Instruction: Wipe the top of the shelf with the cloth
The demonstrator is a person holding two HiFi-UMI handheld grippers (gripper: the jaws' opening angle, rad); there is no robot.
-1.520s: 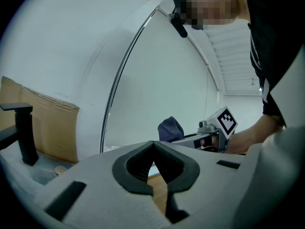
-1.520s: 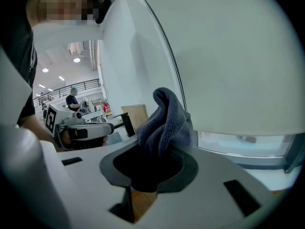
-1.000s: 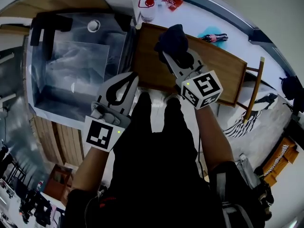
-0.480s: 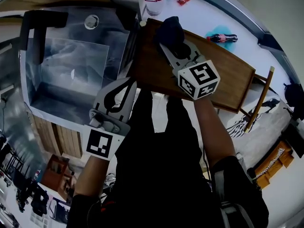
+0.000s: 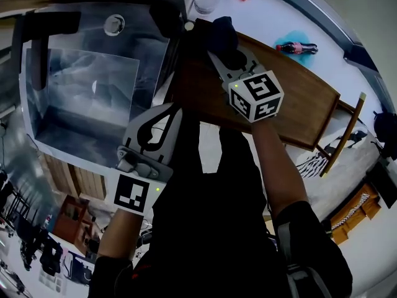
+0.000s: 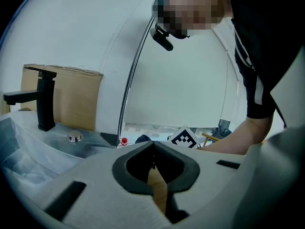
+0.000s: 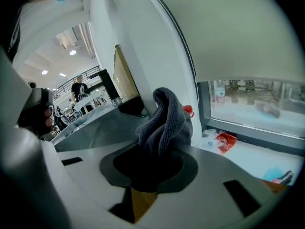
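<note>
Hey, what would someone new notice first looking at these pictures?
The dark grey cloth bunched in the right claw, at the far left end of the brown wooden shelf top, draws the eye first. Next comes the big steel sink with its black faucet on the left. Beside it, the left claw is shut and empty.
</note>
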